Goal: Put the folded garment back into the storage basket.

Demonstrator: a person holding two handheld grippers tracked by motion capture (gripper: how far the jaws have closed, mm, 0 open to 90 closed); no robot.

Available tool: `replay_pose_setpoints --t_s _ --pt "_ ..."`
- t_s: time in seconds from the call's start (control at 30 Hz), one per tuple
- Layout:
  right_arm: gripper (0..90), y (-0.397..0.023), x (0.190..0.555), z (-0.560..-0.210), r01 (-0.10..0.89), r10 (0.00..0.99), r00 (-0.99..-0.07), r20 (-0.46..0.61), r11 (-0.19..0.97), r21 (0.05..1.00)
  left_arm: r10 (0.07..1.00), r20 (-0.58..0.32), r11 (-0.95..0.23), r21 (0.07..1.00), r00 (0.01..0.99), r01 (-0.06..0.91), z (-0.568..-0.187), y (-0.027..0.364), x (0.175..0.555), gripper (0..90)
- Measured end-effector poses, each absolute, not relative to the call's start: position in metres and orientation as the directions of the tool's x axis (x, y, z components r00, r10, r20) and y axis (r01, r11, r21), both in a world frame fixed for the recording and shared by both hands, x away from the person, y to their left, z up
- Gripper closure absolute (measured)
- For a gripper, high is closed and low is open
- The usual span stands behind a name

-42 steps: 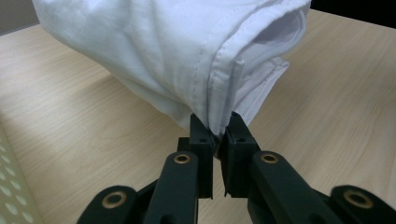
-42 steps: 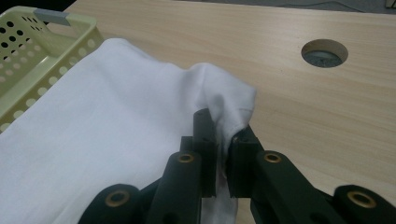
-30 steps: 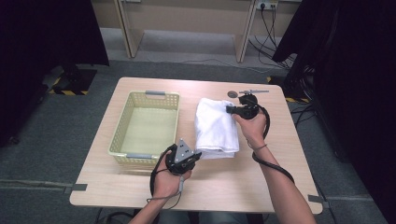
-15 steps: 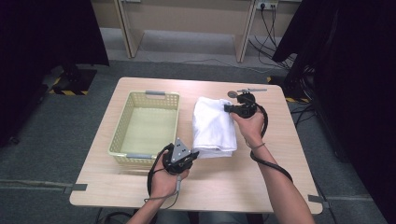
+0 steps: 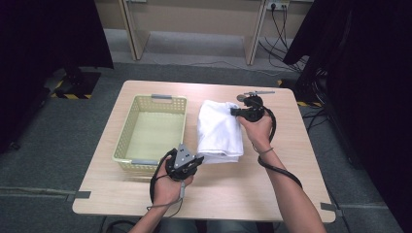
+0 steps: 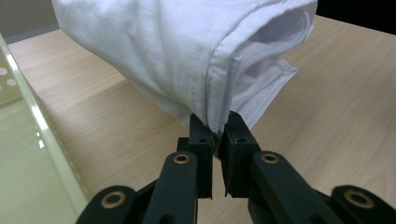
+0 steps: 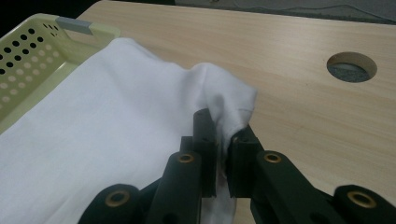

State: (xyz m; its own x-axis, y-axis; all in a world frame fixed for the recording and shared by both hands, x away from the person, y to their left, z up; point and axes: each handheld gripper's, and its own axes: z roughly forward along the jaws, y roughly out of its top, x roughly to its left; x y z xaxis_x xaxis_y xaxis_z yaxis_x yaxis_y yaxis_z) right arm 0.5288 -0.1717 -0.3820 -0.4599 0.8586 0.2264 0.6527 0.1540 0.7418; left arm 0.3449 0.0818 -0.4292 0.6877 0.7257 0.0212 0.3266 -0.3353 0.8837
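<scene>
A folded white cloth (image 5: 219, 128) lies in soft layers, its near hemmed corner pinched and lifted in the left gripper (image 6: 217, 135), its far corner bunched between the jaws of the right gripper (image 7: 223, 129), stretched between both.

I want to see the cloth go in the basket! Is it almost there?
Not yet. Done: the white cloth is folded, and both the left hand-held gripper and the right hand-held gripper are clamped on its edges. In hand: that two-sided grip. Left: probably lifting it into the yellow basket.
</scene>
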Motion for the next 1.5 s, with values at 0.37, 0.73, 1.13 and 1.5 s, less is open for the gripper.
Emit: replay_pose_setpoints --t_s 0.37,0.73,1.13,1.5 --pt "84.5 -0.166 0.53 -0.378 0.646 0.854 -0.468 0.226 0.157 0.747 0.733 0.021 -0.331 0.884 0.68 0.329 -0.427 0.088 0.345 83.7" --pt "84.5 -0.159 0.531 -0.373 0.639 0.85 -0.476 0.225 0.158 0.753 0.742 0.024 -0.325 0.887 0.669 0.328 -0.423 0.096 0.346 83.6" --pt "84.5 -0.152 0.533 -0.369 0.633 0.846 -0.483 0.226 0.159 0.758 0.75 0.026 -0.319 0.89 0.661 0.327 -0.42 0.102 0.346 83.6" --pt "84.5 -0.146 0.534 -0.367 0.629 0.842 -0.489 0.227 0.16 0.761 0.756 0.037 -0.32 0.892 0.654 0.319 -0.418 0.107 0.346 83.3"
